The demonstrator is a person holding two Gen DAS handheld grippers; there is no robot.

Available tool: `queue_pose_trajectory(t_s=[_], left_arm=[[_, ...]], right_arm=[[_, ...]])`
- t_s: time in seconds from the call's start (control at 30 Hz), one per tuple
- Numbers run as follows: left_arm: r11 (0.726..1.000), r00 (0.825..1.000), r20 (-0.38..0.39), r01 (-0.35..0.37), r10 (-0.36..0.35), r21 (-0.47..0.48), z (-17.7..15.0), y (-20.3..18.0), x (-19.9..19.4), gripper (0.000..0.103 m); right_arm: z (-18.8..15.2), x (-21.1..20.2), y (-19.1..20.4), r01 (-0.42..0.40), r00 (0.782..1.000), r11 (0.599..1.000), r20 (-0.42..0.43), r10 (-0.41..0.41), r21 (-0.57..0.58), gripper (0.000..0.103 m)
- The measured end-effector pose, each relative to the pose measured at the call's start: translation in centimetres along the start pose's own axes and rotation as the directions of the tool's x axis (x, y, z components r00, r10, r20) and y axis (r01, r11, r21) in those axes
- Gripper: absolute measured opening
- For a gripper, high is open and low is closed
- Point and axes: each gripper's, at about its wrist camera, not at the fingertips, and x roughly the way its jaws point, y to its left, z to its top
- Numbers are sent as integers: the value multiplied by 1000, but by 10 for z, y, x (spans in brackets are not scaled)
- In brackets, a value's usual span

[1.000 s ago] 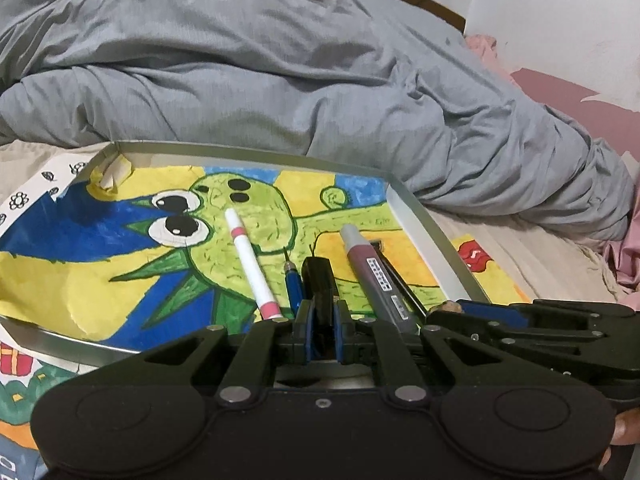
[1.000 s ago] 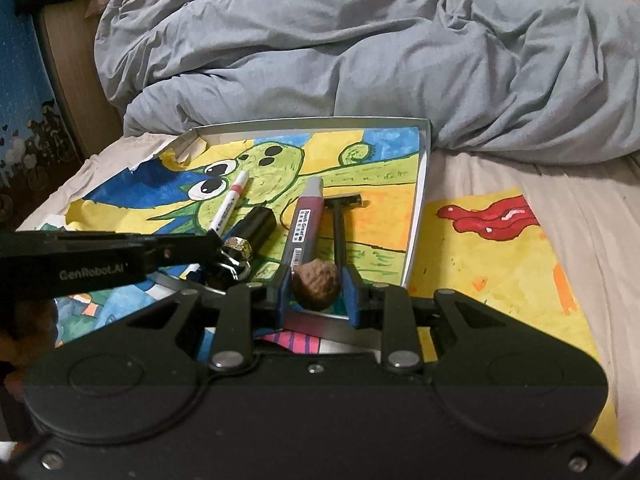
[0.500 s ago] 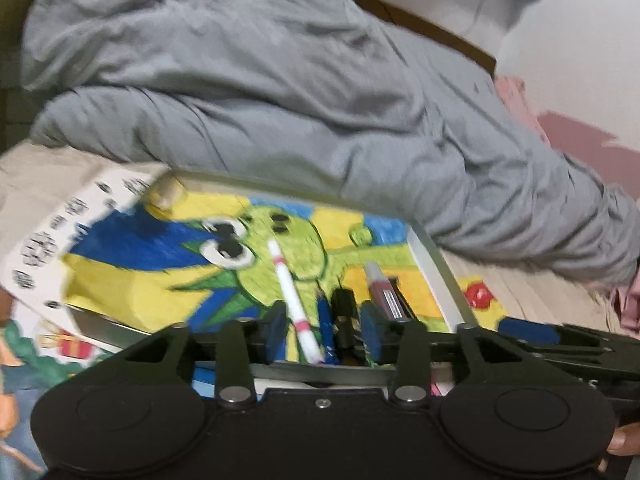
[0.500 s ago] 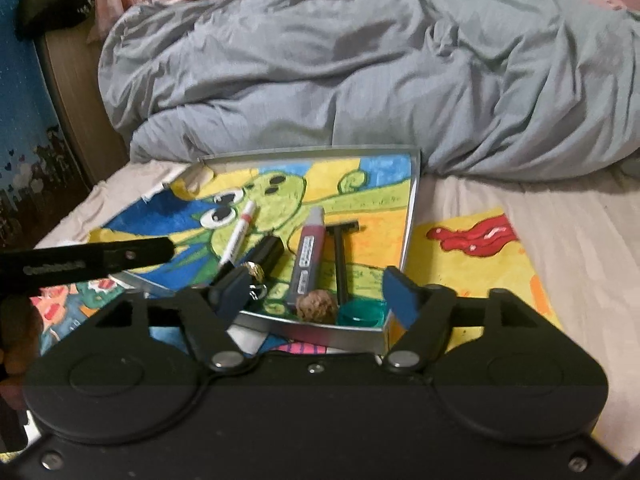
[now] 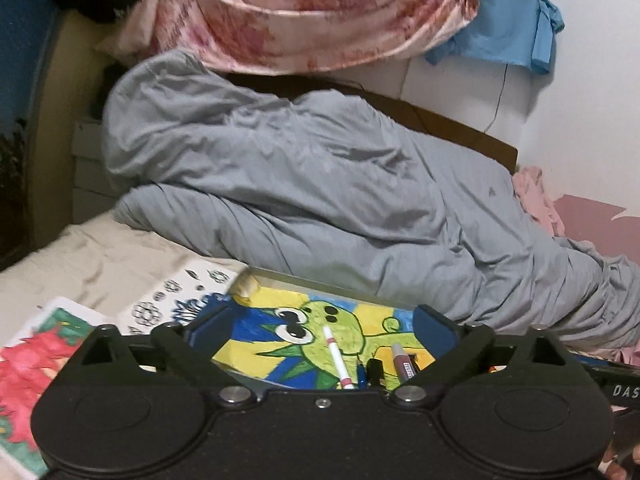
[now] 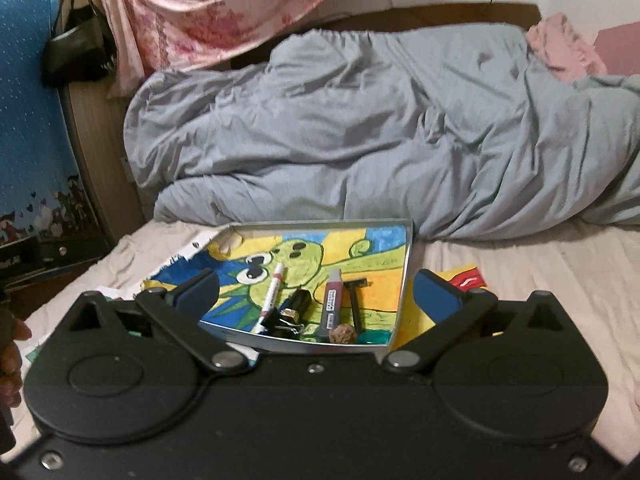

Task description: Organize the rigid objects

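Right wrist: white marker [image 6: 270, 298] lies lengthwise, tip pointing away.

Near ends of the white pen [image 5: 337, 360] and marker [image 5: 401, 361] behind the left claw's body.

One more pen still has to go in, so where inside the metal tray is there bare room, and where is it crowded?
Free: the far half of the tray, over the drawing's eyes and blue and yellow corners, up to the grey duvet. Crowded: the near edge, where the white marker, black clip, maroon marker, razor, walnut and green cap lie.
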Motion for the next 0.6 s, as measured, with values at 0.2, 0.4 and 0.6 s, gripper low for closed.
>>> queue_pose_trajectory(t_s=[0.2,0.4,0.6], left_arm=[[999,998,41,-39,39,11,-9,1,-47,100],[998,997,58,-49,47,34,-21,-3,-85,102],[997,997,54,-56,53,59,-36,-6,-114,102]], right_arm=[[-10,-55,17,12,997,1000,79,-12,1,103],[-25,-105,27,35,994,999,101,-35,-3,103],[-43,-139,37,60,995,998,85,-59,-4,103]])
